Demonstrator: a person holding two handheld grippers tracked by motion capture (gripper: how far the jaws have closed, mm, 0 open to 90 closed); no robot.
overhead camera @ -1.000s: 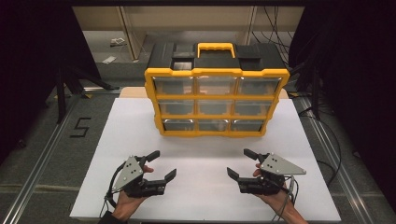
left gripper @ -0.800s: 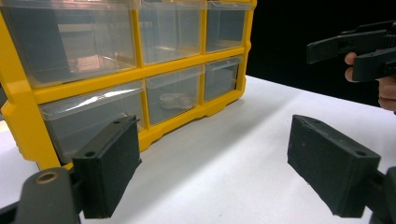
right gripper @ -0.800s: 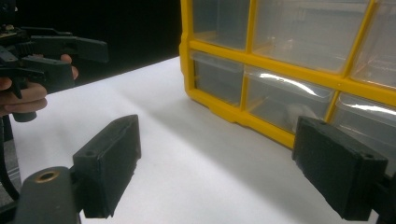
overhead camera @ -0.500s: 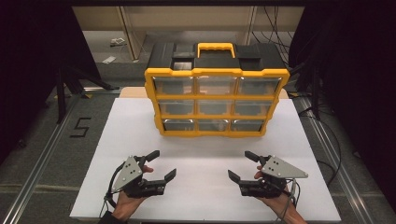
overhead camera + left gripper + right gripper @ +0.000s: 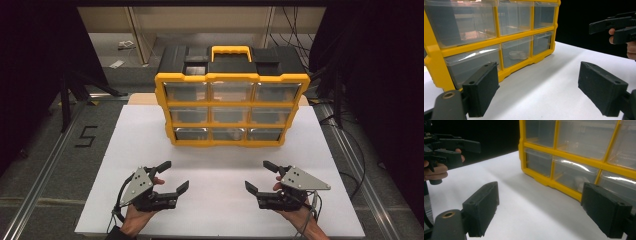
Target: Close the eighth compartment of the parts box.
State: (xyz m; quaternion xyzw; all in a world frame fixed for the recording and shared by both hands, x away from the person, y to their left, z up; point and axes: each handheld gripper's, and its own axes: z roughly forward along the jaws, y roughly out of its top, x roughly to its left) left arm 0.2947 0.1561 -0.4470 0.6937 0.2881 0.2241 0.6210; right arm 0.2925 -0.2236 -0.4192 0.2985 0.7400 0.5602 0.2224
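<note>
The organizer (image 5: 231, 107), a yellow-framed case with a black top and yellow handle (image 5: 230, 52), stands upright at the far middle of the white table (image 5: 215, 155). Its front holds nine clear drawers in three rows of three, all pushed in. A small pale item (image 5: 517, 54) lies in the bottom-middle drawer (image 5: 229, 133); what it is cannot be told. The left gripper (image 5: 173, 176) sits near the table's front edge, left of centre, held in the left hand (image 5: 137, 215), jaws spread wide with nothing between them. The right gripper (image 5: 261, 176) sits at the same depth, right of centre, held in the right hand (image 5: 295, 212), jaws likewise wide apart and empty. Both grippers are well apart from the organizer and from each other, with bare table between them. Each carries a grey three-cornered plate on top. In the left gripper view the organizer stands ahead to the left; in the right gripper view it stands ahead to the right.
</note>
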